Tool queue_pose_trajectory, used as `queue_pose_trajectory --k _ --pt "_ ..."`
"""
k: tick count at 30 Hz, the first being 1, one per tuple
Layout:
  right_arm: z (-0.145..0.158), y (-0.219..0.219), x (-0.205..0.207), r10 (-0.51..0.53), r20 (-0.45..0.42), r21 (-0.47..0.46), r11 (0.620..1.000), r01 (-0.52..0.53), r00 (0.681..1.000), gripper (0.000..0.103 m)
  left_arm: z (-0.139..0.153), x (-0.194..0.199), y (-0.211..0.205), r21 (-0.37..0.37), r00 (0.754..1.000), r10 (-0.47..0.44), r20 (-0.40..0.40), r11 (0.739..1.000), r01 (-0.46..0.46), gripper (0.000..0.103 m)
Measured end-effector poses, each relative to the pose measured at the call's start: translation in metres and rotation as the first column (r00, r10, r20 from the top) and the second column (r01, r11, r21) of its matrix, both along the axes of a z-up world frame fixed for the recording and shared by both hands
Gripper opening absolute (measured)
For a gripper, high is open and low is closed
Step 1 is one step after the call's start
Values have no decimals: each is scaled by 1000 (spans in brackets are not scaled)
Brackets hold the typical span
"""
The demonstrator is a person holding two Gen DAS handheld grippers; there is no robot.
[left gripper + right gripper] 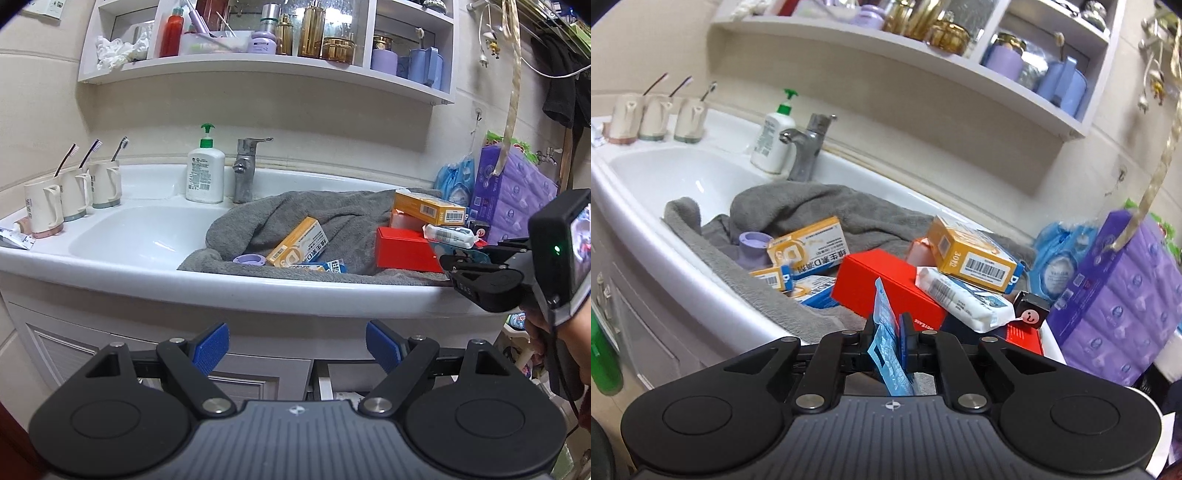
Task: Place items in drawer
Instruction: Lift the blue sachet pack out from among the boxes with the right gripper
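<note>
1. The blue sachet (889, 345) stands on its edge in the lower middle of the right wrist view, pinched between the jaws of the right gripper (890, 341), which are pressed together on it. Its upper corner rises in front of the red box (886, 291).

2. The right gripper (476, 269) also shows at the right edge of the left wrist view, held by a hand (554, 332) just at the front rim of the sink (258, 288). There its fingers point to the left, and the sachet is hardly visible; a bit of blue near its tips may be it.

3. The left gripper (297, 349) is in the lower middle of its own view, jaws spread wide with nothing between the blue pads (211, 349). It is below the sink rim, in front of the white cabinet (258, 373). Between the pads a drawer (332, 387) seems to be open a little, but this part is dark and mostly covered.

4. Only the right wrist view shows the pinch clearly. Only the left wrist view shows the cabinet front.

5. In the middle of both views a grey towel (798, 210) lies in the sink, with an orange box (807, 245), a purple cup (753, 245) and a white packet (964, 302) on it. A second orange box (975, 254) lies on top of the packet.

6. Behind them stand the tap (243, 166) and a lotion bottle (205, 170), and three cups (74, 192) with toothbrushes at the left. A purple tissue pack (1126, 295) is at the right.
</note>
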State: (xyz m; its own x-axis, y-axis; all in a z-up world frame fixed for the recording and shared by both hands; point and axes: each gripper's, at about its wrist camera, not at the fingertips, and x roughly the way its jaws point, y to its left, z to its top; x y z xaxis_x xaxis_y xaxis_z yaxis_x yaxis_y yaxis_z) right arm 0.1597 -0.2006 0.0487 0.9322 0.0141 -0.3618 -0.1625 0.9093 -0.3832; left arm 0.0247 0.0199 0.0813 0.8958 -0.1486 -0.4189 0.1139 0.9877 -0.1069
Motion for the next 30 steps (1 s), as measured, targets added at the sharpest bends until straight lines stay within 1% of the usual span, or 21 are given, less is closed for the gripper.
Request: queue_pose_trajectory --k 5,8,10,13,16,17,19,23,27,29,30 --pt "-1 -13 11 -21 -29 61 998 22 999 16 -1 -2 3 2 1000 7 1 1000 -7 97" --pt "-3 -24 17 -36 -66 129 991 44 997 17 -1 -2 5 -3 1000 12 0 1000 -12 97" --pt "-4 -31 22 -39 -99 181 982 57 994 16 -1 -2 7 -7 1000 15 0 1000 -15 97" --pt "-4 -38 20 -40 -92 241 969 61 995 14 0 -1 9 -11 1000 19 0 1000 -19 97" --pt "1 -47 16 -37 -85 328 943 63 996 10 2 0 8 -9 1000 18 0 1000 -18 97" --pt "2 -52 15 -28 -94 370 927 62 995 9 2 0 8 -9 1000 18 0 1000 -18 97" --pt "5 -62 12 -5 -118 464 884 60 993 9 1 0 7 -10 1000 16 -2 1000 -16 97" --pt "6 -78 10 48 -170 630 773 71 984 9 0 0 6 -12 1000 10 -6 1000 -10 97" --pt "2 -87 10 74 -203 725 682 99 976 9 -11 10 -5 -33 999 -7 -37 999 6 97" --pt "0 -87 12 72 -211 741 662 112 975 9 -20 19 -19 -37 998 -26 -62 999 24 97" --pt "-1 -86 13 72 -212 744 659 113 975 8 -25 24 -25 -40 997 -36 -74 999 33 97"
